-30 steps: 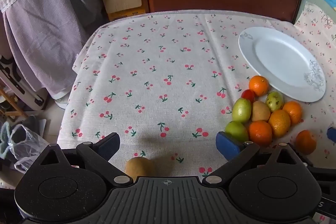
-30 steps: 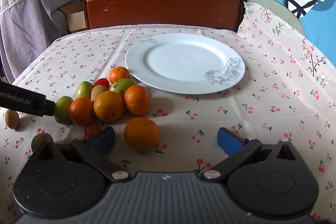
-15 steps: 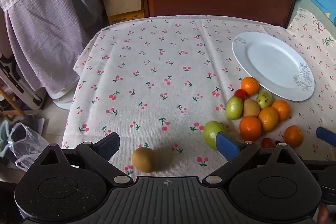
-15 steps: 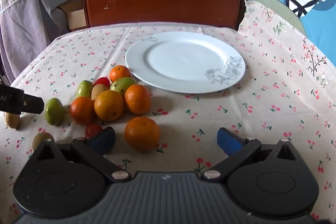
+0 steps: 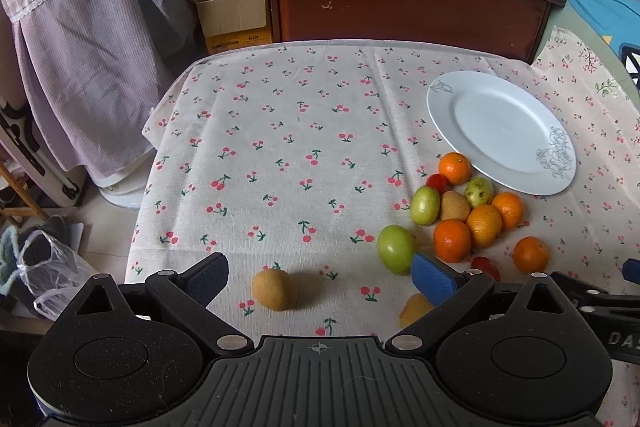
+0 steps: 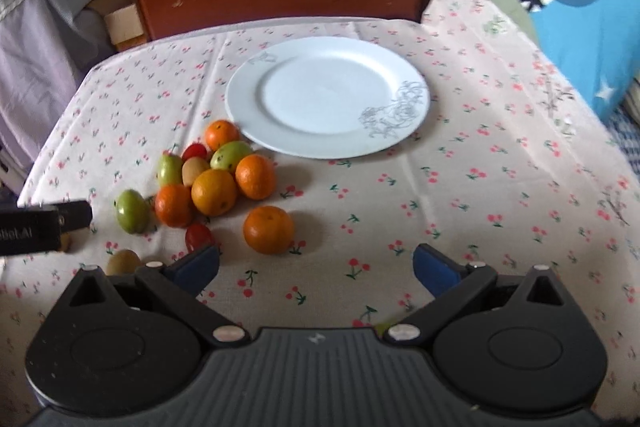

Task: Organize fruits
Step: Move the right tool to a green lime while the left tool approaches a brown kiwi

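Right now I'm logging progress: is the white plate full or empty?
Empty. The white plate shows only its bare surface and grey rim pattern in both views; all the fruit, like the lone orange, lies on the tablecloth.

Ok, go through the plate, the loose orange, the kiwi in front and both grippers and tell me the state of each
White plate: empty, flat on the cloth.
Loose orange: on the cloth, apart from the pile.
Brown kiwi: lying ungripped.
Left gripper: open, holding nothing.
Right gripper: open, holding nothing.

Left gripper (image 5: pixel 322 277): jaws spread wide, nothing between them, hovering low over the cloth.
Right gripper (image 6: pixel 316 265): jaws wide apart too, holding nothing, angled down.
Both: 2 blue pads (image 6: pixel 434 269) each.
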### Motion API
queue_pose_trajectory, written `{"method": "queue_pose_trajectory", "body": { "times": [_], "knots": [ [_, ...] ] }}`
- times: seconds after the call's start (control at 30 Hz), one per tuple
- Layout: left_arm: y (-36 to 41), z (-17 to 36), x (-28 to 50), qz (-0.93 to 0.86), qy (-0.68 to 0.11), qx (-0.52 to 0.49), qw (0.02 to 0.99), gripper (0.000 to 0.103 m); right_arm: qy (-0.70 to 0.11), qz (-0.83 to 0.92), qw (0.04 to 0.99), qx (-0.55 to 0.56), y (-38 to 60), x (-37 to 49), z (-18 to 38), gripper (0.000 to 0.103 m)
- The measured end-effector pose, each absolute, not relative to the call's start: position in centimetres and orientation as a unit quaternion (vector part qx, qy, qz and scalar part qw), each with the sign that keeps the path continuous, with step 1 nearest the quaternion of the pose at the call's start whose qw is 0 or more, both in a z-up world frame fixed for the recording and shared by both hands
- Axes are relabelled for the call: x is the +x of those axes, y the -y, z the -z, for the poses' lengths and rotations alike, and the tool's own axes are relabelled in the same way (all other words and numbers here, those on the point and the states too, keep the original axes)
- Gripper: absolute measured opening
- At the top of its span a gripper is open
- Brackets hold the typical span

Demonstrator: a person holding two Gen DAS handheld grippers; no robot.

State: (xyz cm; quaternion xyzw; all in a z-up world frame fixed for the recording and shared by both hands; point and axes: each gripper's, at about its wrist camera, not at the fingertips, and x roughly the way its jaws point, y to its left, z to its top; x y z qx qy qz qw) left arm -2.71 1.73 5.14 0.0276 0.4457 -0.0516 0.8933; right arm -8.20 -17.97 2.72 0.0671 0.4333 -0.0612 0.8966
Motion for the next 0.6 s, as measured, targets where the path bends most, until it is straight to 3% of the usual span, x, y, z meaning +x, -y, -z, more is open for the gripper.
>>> {"method": "queue_pose_trajectory", "body": {
  "times": [0.6],
  "knots": [
    [0.1, -5.6, -5.5, 0.066, -0.455, 0.049, 0.886, 0.099, -0.457, 0.101, 0.878, 0.099, 19.3, -10.4, -4.9, 0.102]
  ]
}}
